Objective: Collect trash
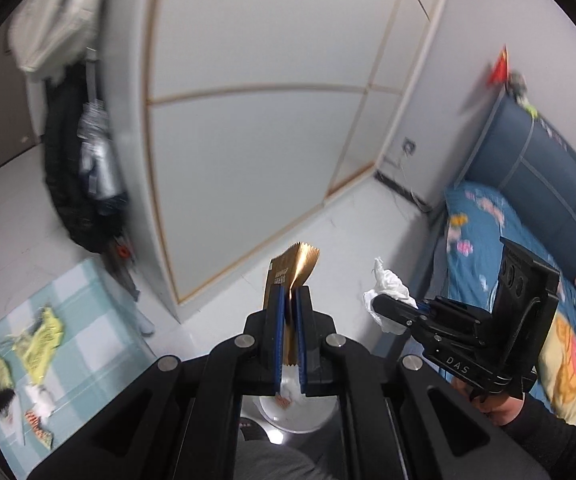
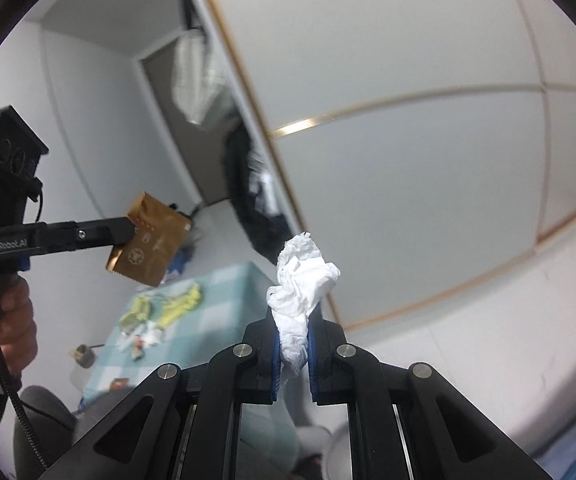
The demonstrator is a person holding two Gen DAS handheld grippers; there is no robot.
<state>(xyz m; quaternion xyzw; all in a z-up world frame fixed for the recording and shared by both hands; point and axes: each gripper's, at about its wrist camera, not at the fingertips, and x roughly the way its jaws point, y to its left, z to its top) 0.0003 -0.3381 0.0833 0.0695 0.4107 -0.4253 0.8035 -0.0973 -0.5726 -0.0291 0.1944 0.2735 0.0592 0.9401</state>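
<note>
Only left view shows bed [image 1: 488, 240] — left tongs [image 1: 290, 300] gripping wrapper [image 1: 292, 276], right tongs [image 2: 293, 320] gripping tissue [image 2: 302, 280]

The wrapper [image 1: 294, 276] is showing gold-brown with pale print, and the tissue [image 2: 302, 292] is showing white. Both grippers are looking black with blue fingers [image 1: 277, 328]. At nine o'clock, the bench [image 1: 88, 320] is wearing a teal-and-white check, carrying yellow wrappers [image 1: 40, 340]. The bed [image 1: 488, 240] is showing blue with cartoon prints.

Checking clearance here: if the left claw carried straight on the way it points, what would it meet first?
Probably the white wardrobe door, near its base by the floor. Beyond the gold wrapper held in the left claw, nothing shows in between, though depth is unclear.
</note>
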